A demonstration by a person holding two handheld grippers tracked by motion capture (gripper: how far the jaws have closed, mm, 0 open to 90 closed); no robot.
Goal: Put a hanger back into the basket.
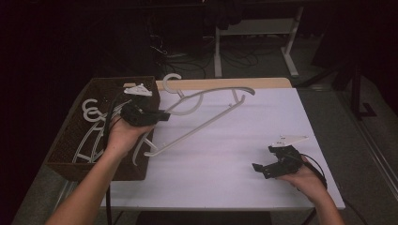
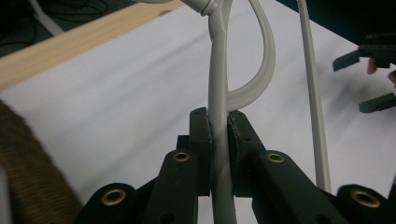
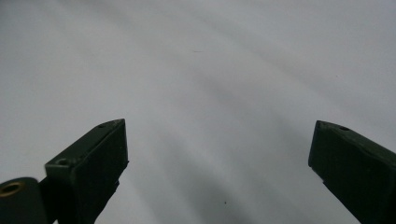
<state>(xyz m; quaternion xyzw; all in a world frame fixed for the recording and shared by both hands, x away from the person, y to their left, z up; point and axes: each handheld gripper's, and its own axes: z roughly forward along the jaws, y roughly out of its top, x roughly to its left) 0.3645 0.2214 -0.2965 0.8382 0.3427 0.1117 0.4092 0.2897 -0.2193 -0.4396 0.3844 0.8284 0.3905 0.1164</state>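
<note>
The left gripper [image 2: 219, 135] has its jaws clamped on the thin white rod of a white plastic hanger [image 1: 206, 112] — in the left gripper view the rod runs straight up between the two black pads, pinched on both sides, and just beyond the jaw tips it meets the curved hook that loops off to the right of them. A second straight bar of the same hanger passes to the right of the jaws, apart from them. In the high view the hanger stretches out from these jaws across the white table [image 1: 225, 178], its long arm and cross bar lying ahead of and beyond the tips, while behind and beside the gripper sits a brown wicker basket [image 1: 70, 140] with more white hangers [image 1: 91, 126] in it. The right gripper [image 1: 265, 168] is well apart from the held hanger, near the table's near right corner. Its jaws stand wide apart with nothing between them — the right gripper view shows bare white table surface in the gap and ahead of the tips. From the left gripper view, those open jaws appear far off to the upper right.
</note>
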